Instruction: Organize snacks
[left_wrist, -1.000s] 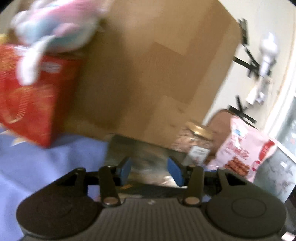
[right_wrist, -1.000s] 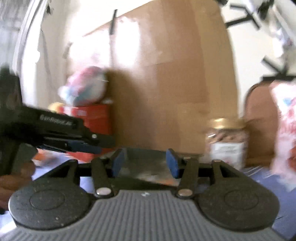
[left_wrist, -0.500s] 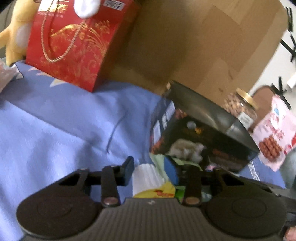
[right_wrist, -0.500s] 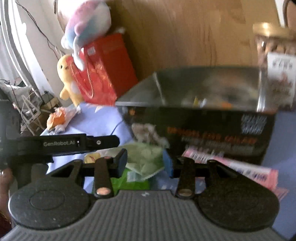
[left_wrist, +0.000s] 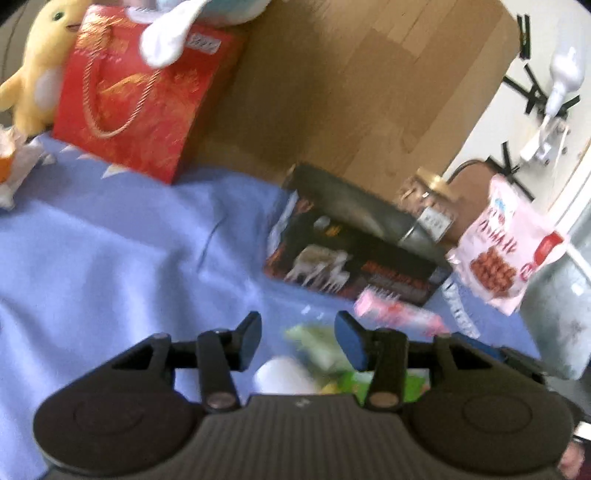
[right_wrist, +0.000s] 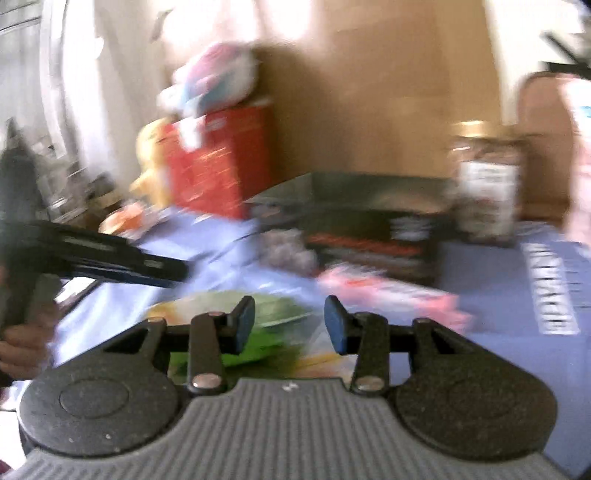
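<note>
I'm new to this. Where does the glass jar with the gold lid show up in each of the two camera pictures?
Left wrist view: the jar stands right of centre, behind the far right end of the black box.
Right wrist view: the jar is at the right, blurred, beside the black box.
Shared landmark: the red gift bag, left of the box in both.

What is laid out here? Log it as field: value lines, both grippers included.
surface: blue cloth
left gripper: open, jaws just opening, nothing held between them
right gripper: open, jaws just closing, nothing held between them
below grippers: green packets
centre: black box, pink packet in front
behind: jar, cardboard box, red gift bag
</note>
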